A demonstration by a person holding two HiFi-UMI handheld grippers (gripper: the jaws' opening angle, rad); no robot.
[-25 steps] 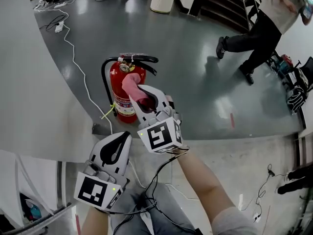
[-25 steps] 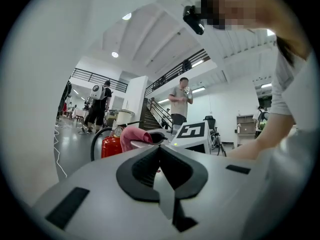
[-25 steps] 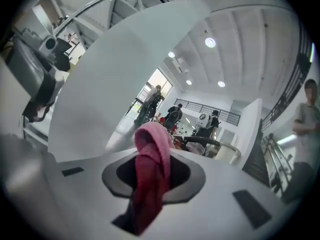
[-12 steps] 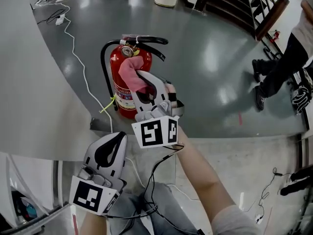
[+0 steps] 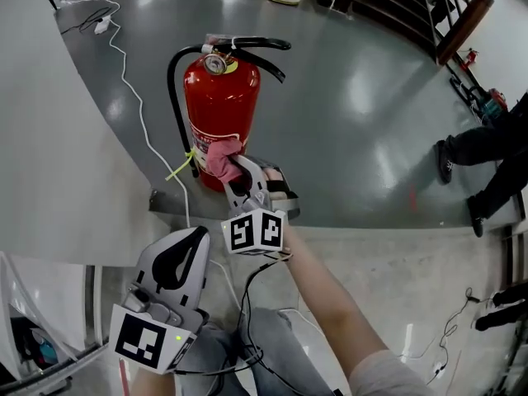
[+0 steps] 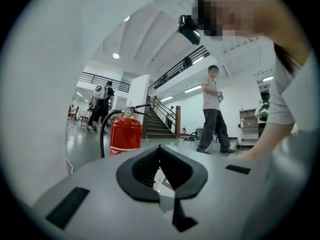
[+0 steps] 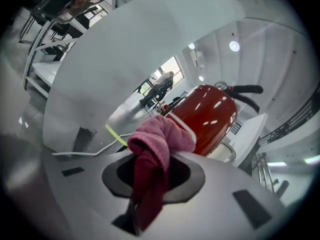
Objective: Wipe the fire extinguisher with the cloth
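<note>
Nearest us, the left gripper [image 5: 196,233] is idling with jaws closed on nothing, while the right gripper [image 5: 234,170] is pinching the pink cloth [image 5: 221,157] against the lower body of the fire extinguisher [image 5: 221,97] standing on the floor [image 5: 346,122], so wiping is looking under way, not finished.

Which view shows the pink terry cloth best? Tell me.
Right gripper view: the pink terry cloth fills the centre, clamped in its jaws, by the red fire extinguisher. Head view shows a small bunch; left gripper view, none.

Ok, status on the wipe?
Right hand-held gripper shut on cloth, low against fire extinguisher. Left hand-held gripper shut, empty. Nothing in the way.
</note>
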